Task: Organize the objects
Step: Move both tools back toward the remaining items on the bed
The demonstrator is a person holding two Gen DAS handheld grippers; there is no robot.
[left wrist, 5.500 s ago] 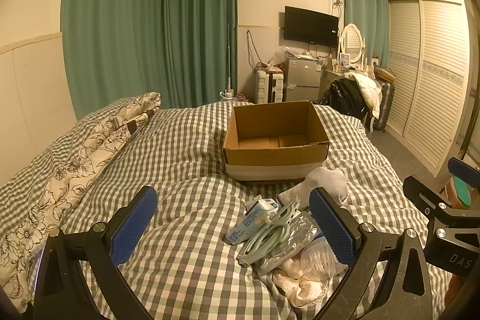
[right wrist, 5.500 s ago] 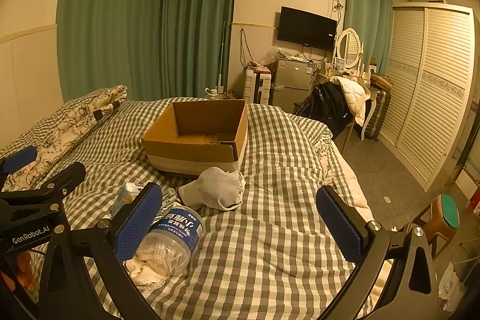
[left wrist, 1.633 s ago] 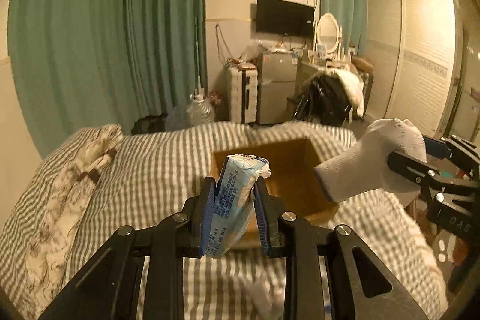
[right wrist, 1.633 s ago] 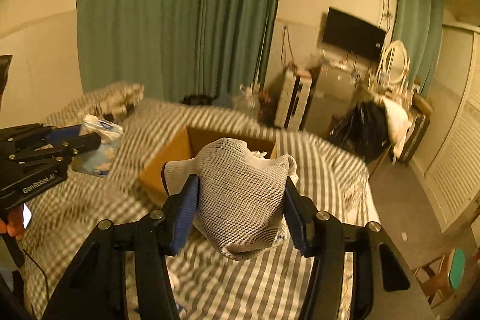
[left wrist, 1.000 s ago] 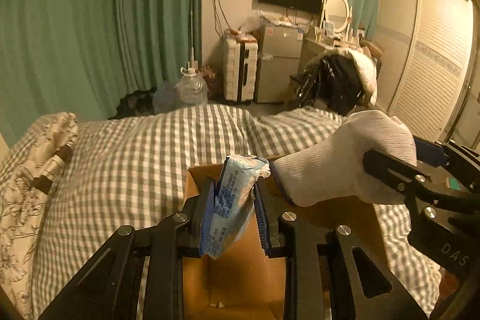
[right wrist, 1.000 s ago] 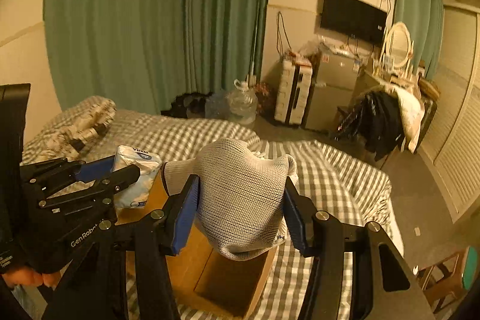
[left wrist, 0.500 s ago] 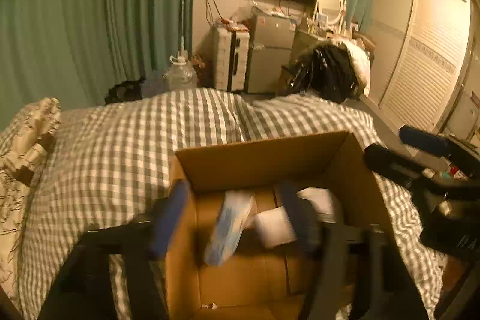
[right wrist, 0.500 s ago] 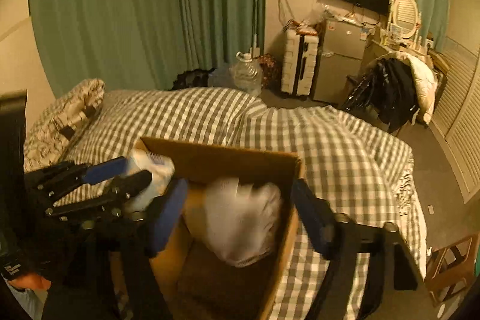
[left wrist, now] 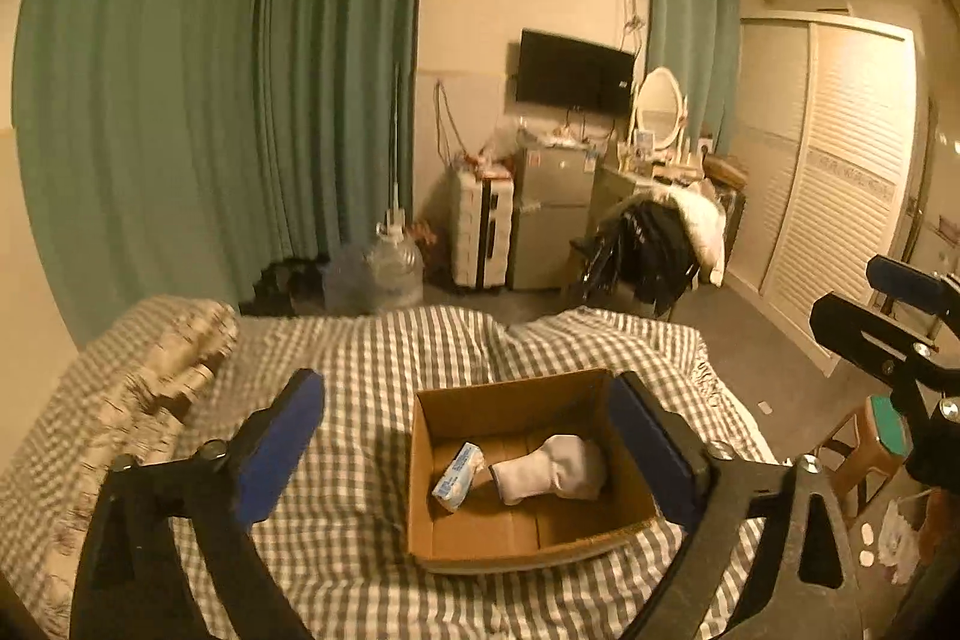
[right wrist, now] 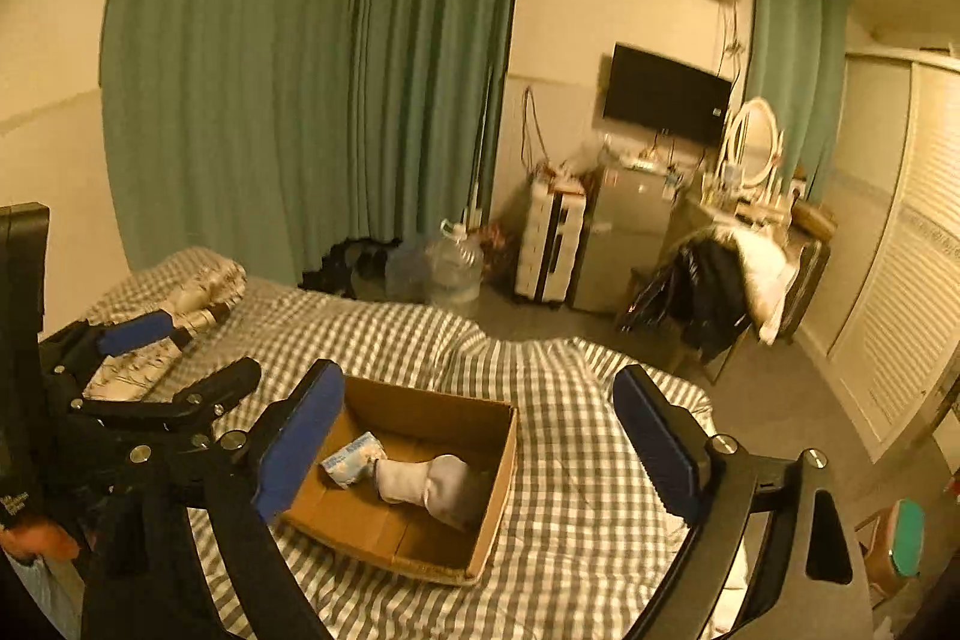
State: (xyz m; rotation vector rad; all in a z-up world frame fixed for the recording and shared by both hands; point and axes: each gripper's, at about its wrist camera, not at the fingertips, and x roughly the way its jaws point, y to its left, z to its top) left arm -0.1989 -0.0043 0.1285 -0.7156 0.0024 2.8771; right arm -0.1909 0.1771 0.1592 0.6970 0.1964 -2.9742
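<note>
An open cardboard box [left wrist: 624, 505] [right wrist: 504, 466] sits on the checked bed. Inside it lie a blue-and-white tissue packet [left wrist: 458, 477] [right wrist: 353, 459] and a white sock [left wrist: 549, 469] [right wrist: 426, 481], side by side. My left gripper [left wrist: 471, 451] is open and empty, held above and in front of the box. My right gripper [right wrist: 480, 442] is open and empty too, above the box from the right. The right gripper shows at the right edge of the left wrist view [left wrist: 894, 322]; the left gripper shows at the left of the right wrist view [right wrist: 156, 370].
A floral pillow [left wrist: 156, 370] lies at the bed's left. Past the bed's far edge stand a water jug [left wrist: 393, 268], a suitcase [left wrist: 483, 235], a small fridge and a chair with clothes [left wrist: 657, 244]. A stool [left wrist: 870, 436] stands at the right.
Both grippers have opened and let the tissue packet and the sock fall into the box. Both have since pulled back and up, away from the box.
</note>
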